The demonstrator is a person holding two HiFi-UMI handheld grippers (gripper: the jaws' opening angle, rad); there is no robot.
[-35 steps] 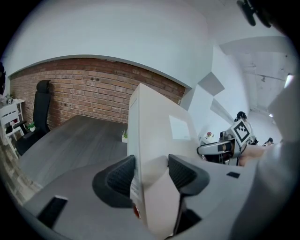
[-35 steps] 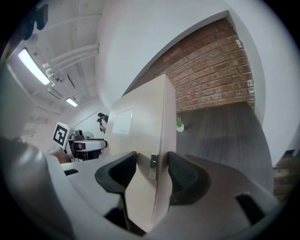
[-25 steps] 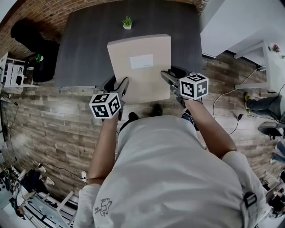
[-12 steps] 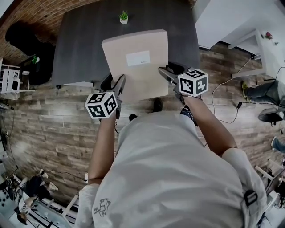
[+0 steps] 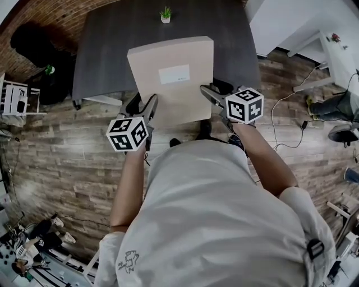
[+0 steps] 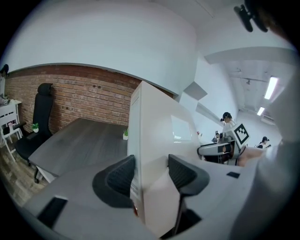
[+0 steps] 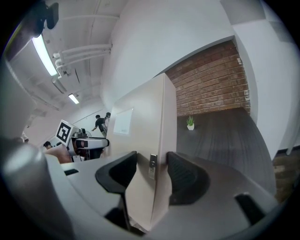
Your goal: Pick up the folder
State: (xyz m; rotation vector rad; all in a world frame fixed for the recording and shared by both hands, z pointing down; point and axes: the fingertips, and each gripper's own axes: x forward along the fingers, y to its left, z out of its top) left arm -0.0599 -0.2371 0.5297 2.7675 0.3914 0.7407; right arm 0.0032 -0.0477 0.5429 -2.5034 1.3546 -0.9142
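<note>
The folder [image 5: 171, 78] is a thick beige box file with a white label, held flat in the air over the near edge of the dark table [image 5: 106, 56]. My left gripper [image 5: 147, 109] is shut on its left edge, and my right gripper [image 5: 208, 95] is shut on its right edge. In the left gripper view the folder [image 6: 159, 131] stands between the dark pads of the left gripper [image 6: 151, 171], which press on both faces. In the right gripper view the right gripper [image 7: 152, 171] clamps the folder [image 7: 140, 126] near a small metal clasp.
A small potted plant [image 5: 165, 15] stands at the table's far end. A black office chair [image 5: 33, 45] is at the left, with a white shelf unit [image 5: 14, 95] beside it. A white desk [image 5: 331, 50] and floor cables [image 5: 286, 120] lie to the right.
Both grippers have carried the folder back from the plant towards the person and a little up. More of it now hangs past the table's near edge. Both grips are unchanged.
</note>
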